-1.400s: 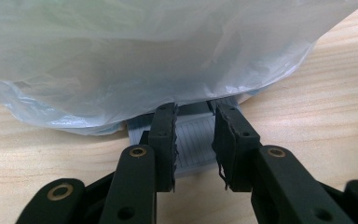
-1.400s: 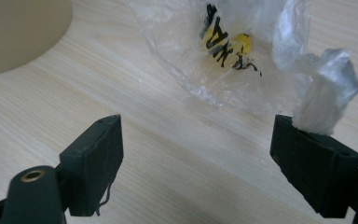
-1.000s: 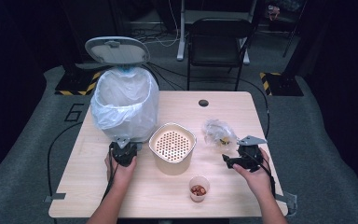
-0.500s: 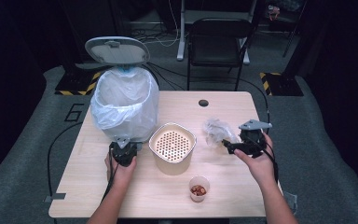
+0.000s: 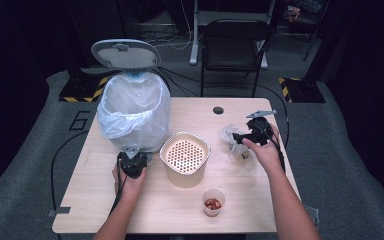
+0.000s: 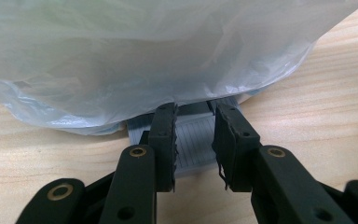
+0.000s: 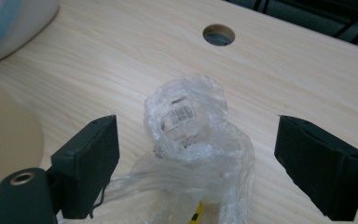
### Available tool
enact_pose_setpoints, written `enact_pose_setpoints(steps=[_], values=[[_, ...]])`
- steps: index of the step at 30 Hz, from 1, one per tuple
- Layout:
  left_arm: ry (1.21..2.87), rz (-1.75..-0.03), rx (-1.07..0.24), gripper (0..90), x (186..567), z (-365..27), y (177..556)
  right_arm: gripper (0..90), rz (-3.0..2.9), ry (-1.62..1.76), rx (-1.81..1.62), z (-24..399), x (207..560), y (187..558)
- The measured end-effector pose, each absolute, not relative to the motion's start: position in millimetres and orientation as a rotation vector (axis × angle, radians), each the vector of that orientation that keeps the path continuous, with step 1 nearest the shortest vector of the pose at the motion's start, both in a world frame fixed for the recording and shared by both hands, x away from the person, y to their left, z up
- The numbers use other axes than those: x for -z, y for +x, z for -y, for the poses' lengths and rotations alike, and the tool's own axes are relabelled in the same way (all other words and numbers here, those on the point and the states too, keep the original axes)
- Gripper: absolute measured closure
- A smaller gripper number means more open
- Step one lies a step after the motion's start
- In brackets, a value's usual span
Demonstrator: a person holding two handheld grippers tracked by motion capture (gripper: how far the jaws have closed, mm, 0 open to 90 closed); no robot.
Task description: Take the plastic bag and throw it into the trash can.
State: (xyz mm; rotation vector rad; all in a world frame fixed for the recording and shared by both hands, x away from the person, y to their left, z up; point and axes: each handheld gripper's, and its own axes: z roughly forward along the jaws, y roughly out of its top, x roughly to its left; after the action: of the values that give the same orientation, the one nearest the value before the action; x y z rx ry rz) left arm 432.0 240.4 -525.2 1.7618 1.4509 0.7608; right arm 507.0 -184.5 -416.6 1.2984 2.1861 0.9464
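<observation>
A person is sitting at a light wooden surface, holding a black two-jaw gripper in each hand.

The left gripper is resting near the left front of the surface, pointing at the base of a small bin lined with a cloudy white plastic bag. Its jaws are drawn close together over the bin's ridged grey foot pedal, which is lying between them. Whether the pads are pressing on the pedal cannot be told. The bin's grey oval lid is standing raised behind the bag.

The right gripper is hovering over the right side of the surface with its jaws spread wide; they have just been opening a little further. Between them, untouched, is lying a crumpled clear plastic wrapper with a printed barcode label showing through it. The wrapper is resting on the surface, near a round cable hole.

In the middle of the surface is standing a cream round container with a perforated top. Just in front of it is sitting a small clear plastic cup holding reddish-brown pieces.
</observation>
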Motion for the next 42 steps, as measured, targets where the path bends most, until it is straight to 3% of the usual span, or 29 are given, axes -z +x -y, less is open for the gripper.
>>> enact_pose_setpoints(steps=[16, 24, 25, 30, 32, 33, 36, 42], values=[[1.760, -1.446, -0.764, 69.1, 525.4, -240.7, 432.4, 13.5, -2.263, 1.451, -0.820, 188.9, 481.3, 522.6], [1.758, -1.447, -0.760, 69.1, 525.4, -240.5, 432.3, 19.2, -2.272, 1.484, -0.720, 188.0, 500.2, 519.8], [1.757, -1.448, -0.759, 69.1, 525.4, -240.5, 432.3, 25.8, -2.272, 1.458, -0.694, 188.0, 503.7, 518.5], [1.759, -1.450, -0.760, 69.1, 525.3, -240.4, 432.1, 34.9, -2.268, 1.442, -0.701, 188.6, 504.5, 516.8], [1.760, -1.450, -0.761, 69.1, 525.3, -240.5, 432.0, 42.0, -2.263, 1.462, -0.714, 188.8, 503.9, 514.9], [1.760, -1.450, -0.762, 69.1, 525.3, -240.3, 432.0, 50.9, -2.254, 1.437, -0.733, 190.4, 504.3, 514.5], [1.753, -1.450, -0.766, 69.1, 525.7, -240.1, 432.2, 60.3, -2.265, 1.410, -0.756, 189.3, 504.3, 513.2], [1.753, -1.449, -0.768, 69.1, 525.7, -240.1, 432.2, 69.8, -2.305, 1.403, -0.819, 186.4, 496.2, 512.2]])
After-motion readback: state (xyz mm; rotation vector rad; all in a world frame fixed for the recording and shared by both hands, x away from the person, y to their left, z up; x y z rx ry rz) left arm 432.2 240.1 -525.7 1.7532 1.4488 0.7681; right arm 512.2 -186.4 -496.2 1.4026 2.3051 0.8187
